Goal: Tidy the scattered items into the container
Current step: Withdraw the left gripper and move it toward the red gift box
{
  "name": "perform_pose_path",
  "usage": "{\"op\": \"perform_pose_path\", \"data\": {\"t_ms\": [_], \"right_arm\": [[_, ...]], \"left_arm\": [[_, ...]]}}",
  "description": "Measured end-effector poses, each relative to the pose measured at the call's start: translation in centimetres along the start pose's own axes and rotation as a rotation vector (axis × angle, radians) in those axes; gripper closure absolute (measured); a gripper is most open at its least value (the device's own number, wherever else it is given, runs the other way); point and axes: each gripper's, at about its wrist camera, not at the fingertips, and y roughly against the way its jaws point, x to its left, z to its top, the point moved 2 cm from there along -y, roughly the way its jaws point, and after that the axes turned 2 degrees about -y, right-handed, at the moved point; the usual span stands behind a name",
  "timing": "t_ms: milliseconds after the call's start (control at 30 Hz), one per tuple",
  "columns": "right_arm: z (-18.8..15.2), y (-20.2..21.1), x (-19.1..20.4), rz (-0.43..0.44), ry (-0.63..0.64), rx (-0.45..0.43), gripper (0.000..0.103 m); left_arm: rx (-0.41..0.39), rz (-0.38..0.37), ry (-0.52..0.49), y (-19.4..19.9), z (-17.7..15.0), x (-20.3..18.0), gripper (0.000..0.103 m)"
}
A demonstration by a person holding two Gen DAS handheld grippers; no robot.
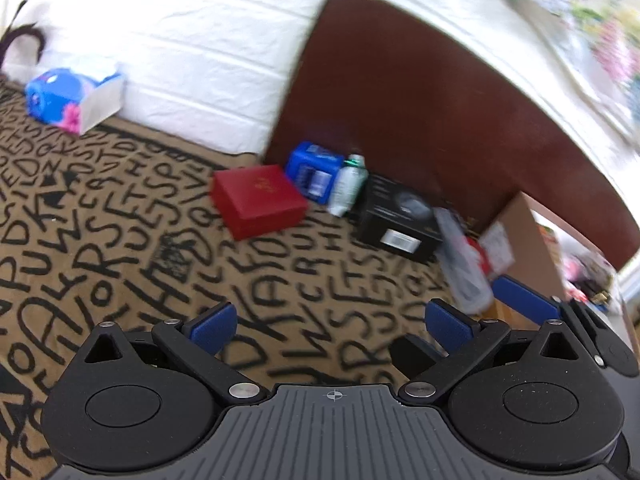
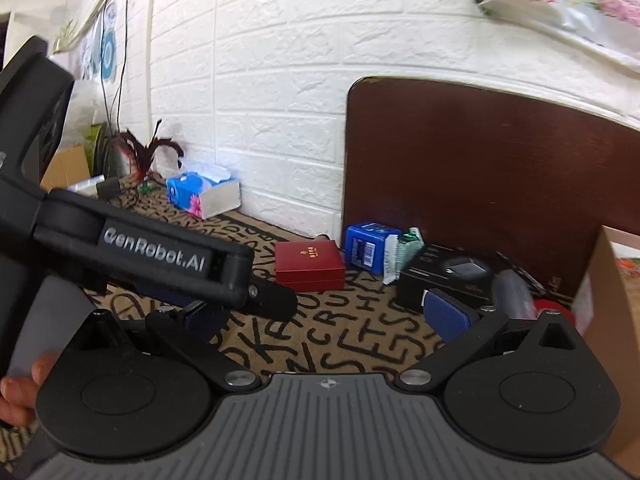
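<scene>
Scattered items lie on the letter-print cloth by a brown board: a red box (image 1: 258, 200) (image 2: 310, 265), a blue box (image 1: 314, 170) (image 2: 366, 246), a green-white packet (image 1: 349, 184) (image 2: 402, 252), a black box (image 1: 400, 218) (image 2: 448, 280) and a clear wrapped item (image 1: 462, 264) (image 2: 514, 290). A cardboard box (image 1: 524, 248) (image 2: 608, 320) stands at the right. My left gripper (image 1: 330, 322) is open and empty, well short of the items. My right gripper (image 2: 324, 314) is open and empty. The left gripper's body (image 2: 152, 258) crosses the right wrist view's left side.
A blue tissue box (image 1: 76, 98) (image 2: 202, 194) sits at the back left by the white brick wall (image 2: 260, 100). The brown board (image 1: 420, 92) (image 2: 480, 168) leans on the wall. Dark feathers and cardboard (image 2: 68, 168) lie far left.
</scene>
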Motion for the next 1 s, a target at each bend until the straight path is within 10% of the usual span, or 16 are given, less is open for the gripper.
{"op": "perform_pose_path", "data": {"t_ms": [1000], "right_arm": [[0.5,-17.8,-1.0,0.174,0.045,0.110,0.000]], "left_arm": [[0.100,-0.048,0.023,-13.3,7.3,7.5,0.005]]}}
